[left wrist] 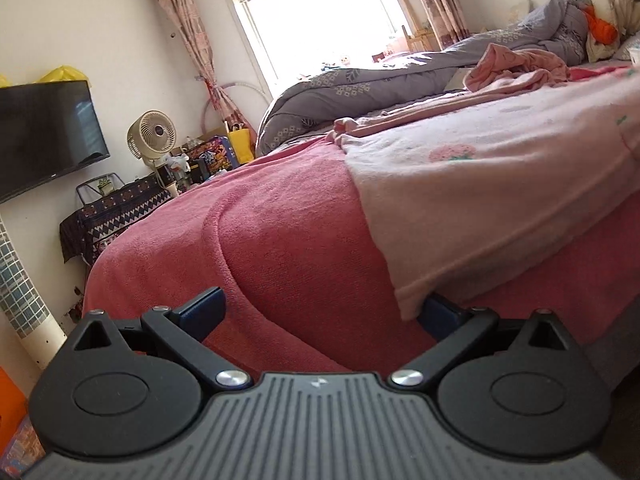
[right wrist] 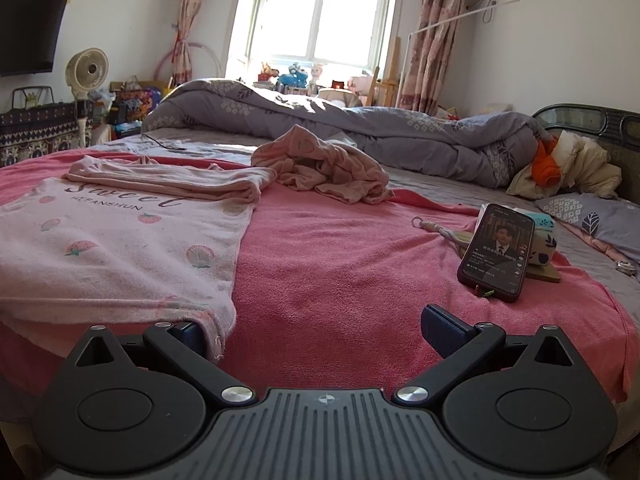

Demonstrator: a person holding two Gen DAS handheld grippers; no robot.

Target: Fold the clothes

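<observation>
Left wrist view sits low at the bed's near edge, tilted, facing along the pink blanket (left wrist: pixel 288 220) toward the window (left wrist: pixel 316 20), very close to the hanging hem of the pale pink shirt (left wrist: pixel 480 200). Right wrist view sits a bit higher at the same edge, level, looking across the bed toward the window (right wrist: pixel 320 20). Both share the shirt (right wrist: pixel 120 248), blanket (right wrist: pixel 340 272), grey duvet (left wrist: pixel 360 84) (right wrist: pixel 360 128), crumpled pink garment (left wrist: pixel 520 64) (right wrist: pixel 324 168), fan (left wrist: pixel 152 134) (right wrist: pixel 88 70), TV (left wrist: pixel 44 136).

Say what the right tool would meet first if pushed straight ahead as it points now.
Likely the bare pink blanket between its open fingers; the right tool is aimed low across the bed. The pale pink top lies left of that line. Depth is uncertain.
</observation>
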